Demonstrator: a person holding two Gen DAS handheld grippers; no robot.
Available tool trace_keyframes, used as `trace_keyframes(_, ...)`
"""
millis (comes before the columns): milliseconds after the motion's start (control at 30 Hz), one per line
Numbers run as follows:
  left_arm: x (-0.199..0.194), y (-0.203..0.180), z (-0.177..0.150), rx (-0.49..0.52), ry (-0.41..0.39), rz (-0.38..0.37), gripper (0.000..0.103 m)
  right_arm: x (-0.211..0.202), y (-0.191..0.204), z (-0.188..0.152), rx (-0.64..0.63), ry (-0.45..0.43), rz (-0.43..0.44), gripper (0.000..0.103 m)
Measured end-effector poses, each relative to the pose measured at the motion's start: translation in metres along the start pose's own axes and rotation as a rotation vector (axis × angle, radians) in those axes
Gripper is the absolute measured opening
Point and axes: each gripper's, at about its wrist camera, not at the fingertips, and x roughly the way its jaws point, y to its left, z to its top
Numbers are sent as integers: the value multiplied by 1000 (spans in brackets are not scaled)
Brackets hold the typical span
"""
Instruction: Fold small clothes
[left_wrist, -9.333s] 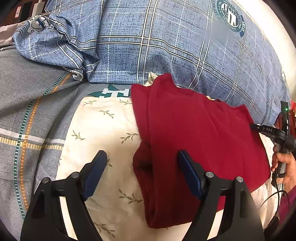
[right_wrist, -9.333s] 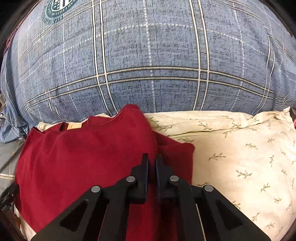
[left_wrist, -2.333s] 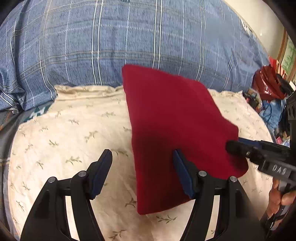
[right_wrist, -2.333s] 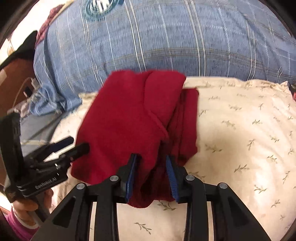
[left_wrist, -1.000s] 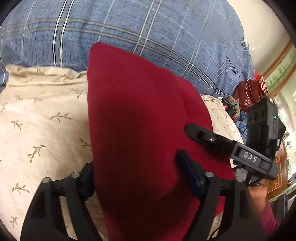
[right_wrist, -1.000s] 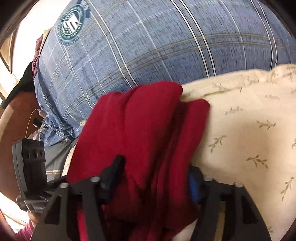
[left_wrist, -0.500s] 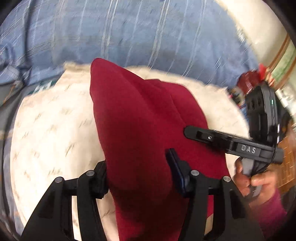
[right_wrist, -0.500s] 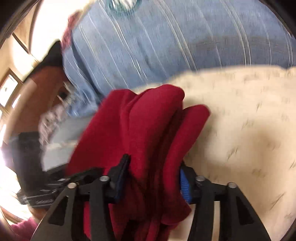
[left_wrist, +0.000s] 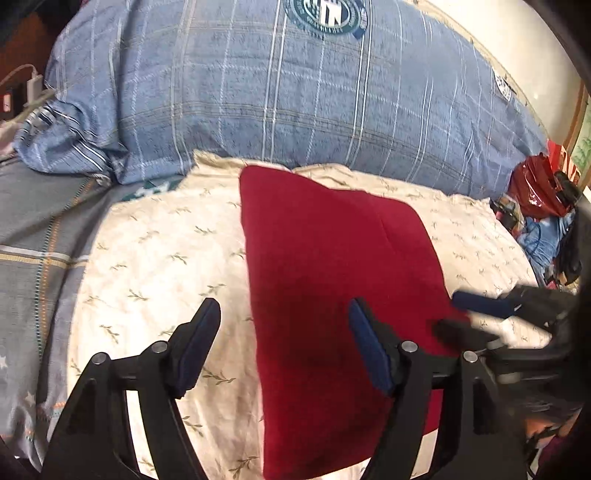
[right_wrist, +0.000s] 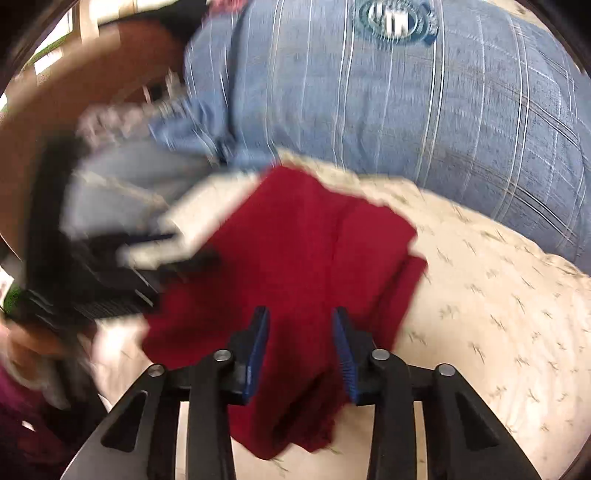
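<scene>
Both tongs angled downward, nothing pinched in either.

Left tongs: jaws spread wide and opening, blue pads bare, no cloth pressed between them. Right tongs: jaws narrower and closing, pads apart with a clear gap, not gripping. From the left wrist view the right tongs sit at the far right, blurred. A hand holds the left handle at the lower left of the right wrist view, motion-smeared.
</scene>
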Motion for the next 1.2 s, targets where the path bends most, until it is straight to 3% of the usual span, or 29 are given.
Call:
trace_keyframes(33,-3,0,-1,5,-13,11,72,13,-3,-7,8,34,-56,36)
trace_keyframes(100,-6,-3,-3,13,-31,30,72,26,-13,-21,61,56,-30,36)
trace_keyframes(333,-20,-10,-5,31,-93,69,72,-5,-17,-25,145,-28,-14,38)
trace_keyframes(400,-25,-12,-6,40,-111,82,72,-23,-21,-25,193,-82,-8,44)
trace_keyframes(467,-28,-13,-6,39,-120,85,72,-35,-20,-26,237,-123,-8,58)
trace_keyframes(767,-44,-15,-10,37,-165,104,72,-42,2,-22,265,-170,-104,70)
trace_keyframes(1200,-52,-7,-14,18,-188,129,72,-36,16,-21,254,-153,-128,71)
